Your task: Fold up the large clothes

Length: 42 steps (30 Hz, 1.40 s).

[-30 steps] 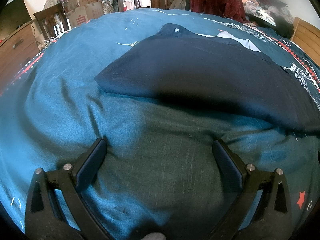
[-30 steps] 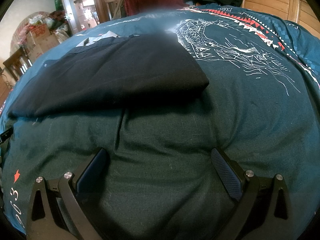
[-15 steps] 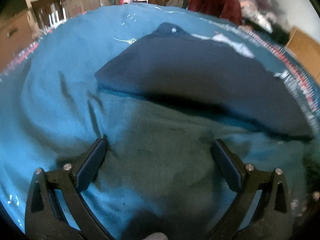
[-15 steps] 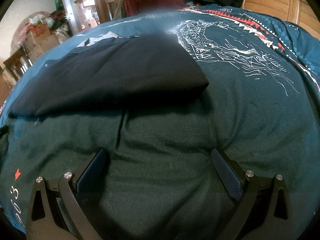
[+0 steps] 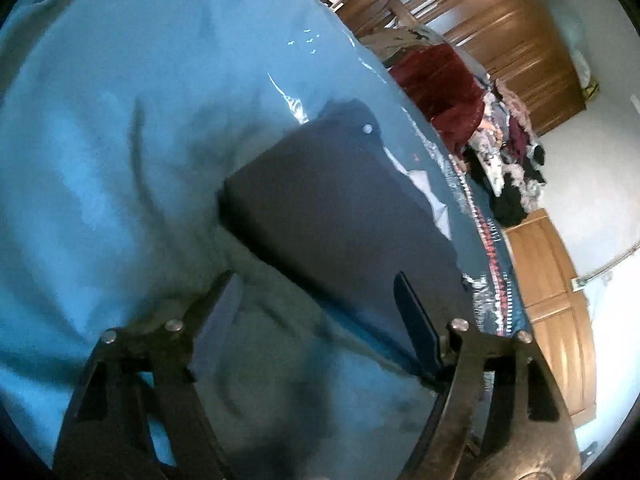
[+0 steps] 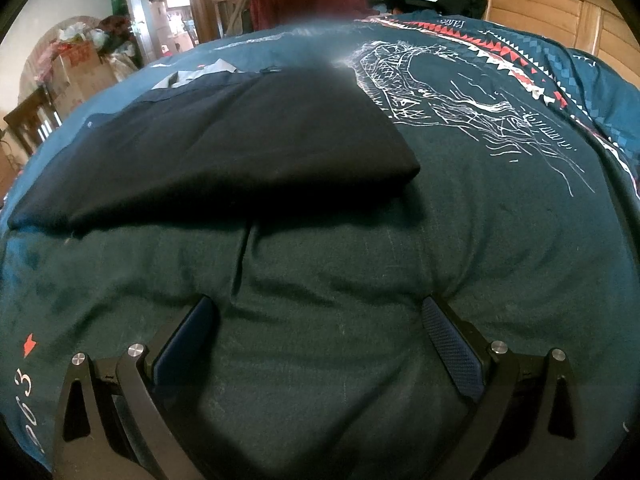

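Lower frame, both views: my left gripper (image 5: pixel 316 316) and my right gripper (image 6: pixel 320 344) hang with fingers spread wide, nothing between them, over the teal bedspread (image 6: pixel 500 240).

Centre of the right view: the dark folded garment (image 6: pixel 224 148) lies flat on the bedspread, its near edge a rounded fold, its right corner squared at mid-frame. I judge it soft, light and limp, a woven cloth that will sag unless both ends are lifted together; the sensible holds look to be the two near corners, pinching through all layers so none slides off.

Upper left of the garment in the right view: a pale lining (image 6: pixel 200 74) shows at the far edge.

The left view is tilted and blurred; it alone shows a small pale button (image 5: pixel 367 129) near the garment's far corner. Far right in that view: a heap of clothes (image 5: pixel 504 164) and wooden panels (image 5: pixel 556 280).
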Tool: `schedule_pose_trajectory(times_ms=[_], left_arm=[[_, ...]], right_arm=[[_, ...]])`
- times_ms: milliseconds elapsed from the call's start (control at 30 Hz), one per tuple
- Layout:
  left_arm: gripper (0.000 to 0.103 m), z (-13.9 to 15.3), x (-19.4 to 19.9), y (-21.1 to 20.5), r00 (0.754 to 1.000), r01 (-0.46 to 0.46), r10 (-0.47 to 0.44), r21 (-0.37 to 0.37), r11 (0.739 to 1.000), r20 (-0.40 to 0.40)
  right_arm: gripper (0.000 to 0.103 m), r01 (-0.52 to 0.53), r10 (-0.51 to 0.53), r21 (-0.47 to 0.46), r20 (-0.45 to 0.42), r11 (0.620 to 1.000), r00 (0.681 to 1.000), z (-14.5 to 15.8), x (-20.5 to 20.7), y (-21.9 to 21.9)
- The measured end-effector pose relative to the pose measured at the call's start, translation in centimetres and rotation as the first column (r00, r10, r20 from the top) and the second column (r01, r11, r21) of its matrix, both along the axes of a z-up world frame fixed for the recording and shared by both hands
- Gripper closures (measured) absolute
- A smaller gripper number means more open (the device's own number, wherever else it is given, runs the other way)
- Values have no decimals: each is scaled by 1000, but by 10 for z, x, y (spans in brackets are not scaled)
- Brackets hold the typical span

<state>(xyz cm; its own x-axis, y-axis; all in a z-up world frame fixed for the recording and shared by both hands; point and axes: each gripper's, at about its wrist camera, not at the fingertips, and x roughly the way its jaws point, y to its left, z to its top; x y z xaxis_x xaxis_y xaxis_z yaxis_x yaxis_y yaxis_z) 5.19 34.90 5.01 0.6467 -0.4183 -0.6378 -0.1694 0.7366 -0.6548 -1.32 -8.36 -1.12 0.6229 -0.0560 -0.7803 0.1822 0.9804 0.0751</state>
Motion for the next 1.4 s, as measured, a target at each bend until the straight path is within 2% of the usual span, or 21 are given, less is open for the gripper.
schedule_pose_trajectory(times_ms=[67, 167, 200, 233, 300, 367, 433, 567, 600, 633, 667, 767, 833, 867, 933, 967, 1067, 1167, 1233, 1367, 1400], left_arm=[[28, -1, 8, -7, 1000, -10, 10, 10, 1000, 6], [40, 0, 25, -7, 999, -33, 32, 12, 999, 30], [51, -1, 31, -6, 999, -38, 37, 14, 999, 35], [67, -5, 37, -7, 998, -45, 45, 22, 999, 34], [81, -16, 42, -1, 998, -67, 66, 18, 998, 13], [81, -16, 40, -3, 997, -67, 67, 2, 998, 23], [74, -14, 35, -5, 997, -58, 59, -8, 998, 47], [70, -9, 36, -10, 997, -31, 30, 23, 999, 67], [76, -8, 36, -8, 997, -30, 28, 26, 999, 71], [88, -6, 36, -7, 996, -25, 23, 25, 999, 83], [89, -2, 36, -8, 995, -13, 10, 32, 999, 100], [91, 13, 34, -17, 987, 7, -26, 123, 992, 157], [92, 31, 29, -39, 976, 29, -82, 255, 967, 203], [92, 38, 27, -51, 966, 47, -121, 309, 950, 226], [93, 47, 23, -72, 949, 79, -190, 392, 917, 253], [93, 50, 23, -81, 940, 92, -219, 427, 900, 261], [93, 53, 25, -96, 924, 111, -271, 488, 866, 271], [93, 56, 25, -105, 913, 116, -302, 535, 837, 274], [93, 55, 25, -104, 910, 120, -312, 545, 830, 274], [93, 53, 28, -115, 903, 134, -336, 570, 811, 266], [93, 53, 28, -117, 902, 138, -341, 573, 808, 264]], right_arm=[[0, 0, 0, 0, 0, 1000, 1000, 0, 0, 0], [0, 0, 0, -2, -1, 1000, 1000, 0, 1, -1], [0, 0, 0, -2, -1, 1000, 1000, 1, 0, -1], [0, 0, 0, -3, -3, 1000, 1000, 1, 0, -1], [0, -3, 3, -16, -19, 1000, 1000, 5, 1, 0], [2, -25, 25, -10, -49, 1000, 999, 14, -1, 2], [12, -52, 52, 2, -53, 999, 997, 30, -4, 4], [11, -85, 85, -11, -8, 996, 996, 86, -1, 24], [11, -93, 93, -4, 0, 996, 996, 96, 5, 29], [10, -104, 103, 10, 12, 995, 995, 107, 14, 36], [9, -120, 119, 32, 24, 992, 993, 119, 27, 45], [8, -228, 225, 71, 48, 971, 973, 151, 88, 90], [7, -294, 290, 80, 54, 953, 956, 164, 127, 121], [7, -349, 346, 104, 49, 931, 937, 170, 152, 143], [7, -424, 423, 133, 37, 896, 905, 178, 199, 188], [7, -481, 485, 163, 16, 861, 874, 180, 228, 219], [7, -553, 574, 192, -76, 811, 815, 172, 285, 285], [7, -592, 607, 137, -219, 794, 764, 144, 324, 334], [10, -600, 591, 72, -300, 797, 749, 125, 339, 353], [11, -597, 558, 14, -371, 802, 742, 94, 353, 360], [25, -593, 550, 8, -384, 805, 742, 88, 358, 356]])
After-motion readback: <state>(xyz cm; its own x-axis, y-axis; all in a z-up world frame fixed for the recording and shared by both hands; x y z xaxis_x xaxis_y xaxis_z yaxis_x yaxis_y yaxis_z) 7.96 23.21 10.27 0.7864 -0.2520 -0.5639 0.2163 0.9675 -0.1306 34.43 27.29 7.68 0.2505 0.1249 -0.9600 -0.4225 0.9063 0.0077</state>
